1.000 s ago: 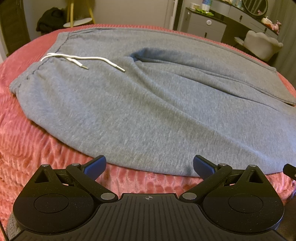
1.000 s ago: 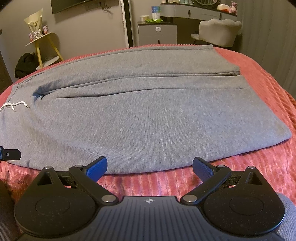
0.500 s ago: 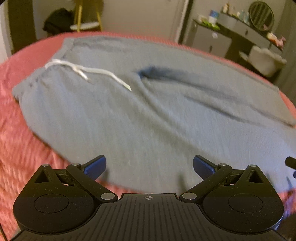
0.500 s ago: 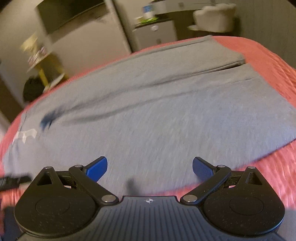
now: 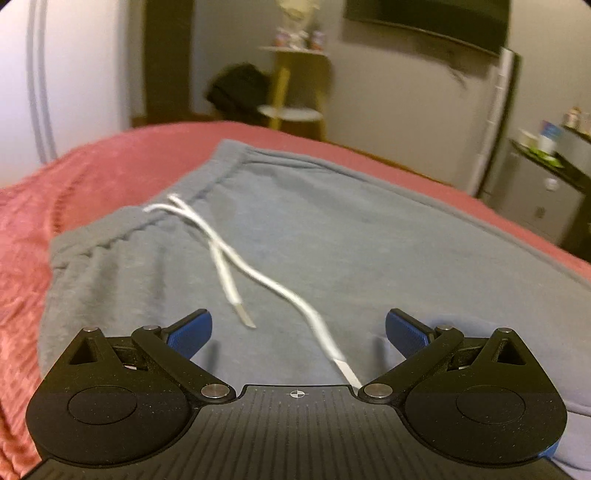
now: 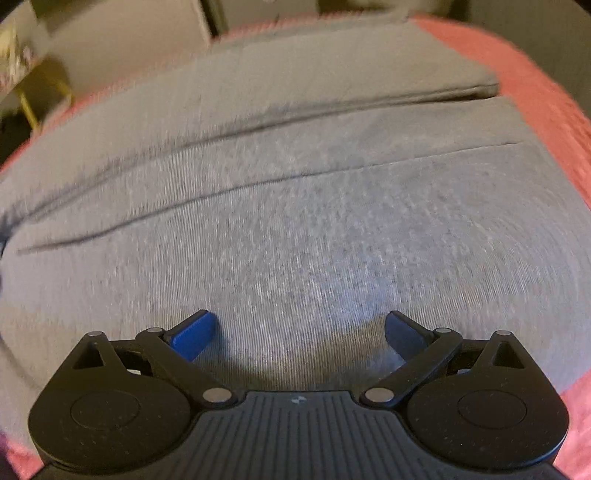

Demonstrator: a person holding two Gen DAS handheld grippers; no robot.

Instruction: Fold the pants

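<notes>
Grey sweatpants [image 5: 351, 236] lie flat on a red-pink bedspread [image 5: 92, 173]. In the left wrist view the waistband [image 5: 155, 221] is at the upper left and a white drawstring [image 5: 266, 277] runs down toward the gripper. My left gripper [image 5: 298, 332] is open and empty, low over the waist area. In the right wrist view the two legs [image 6: 314, 192] lie side by side, with their cuffs [image 6: 495, 96] at the upper right. My right gripper [image 6: 300, 332] is open and empty, close above the near leg. Both views are blurred.
Beyond the bed stand a yellow side table [image 5: 291, 110] with a dark bag [image 5: 240, 88] beside it, a wall-mounted screen [image 5: 424, 18] and a grey cabinet [image 5: 546, 195] at the right. Bedspread [image 6: 546, 110] shows right of the legs.
Both grippers have moved forward from the bed's near edge to over the pants. The left now faces the waistband and drawstring; the right sits low over the legs. Both stayed open.
</notes>
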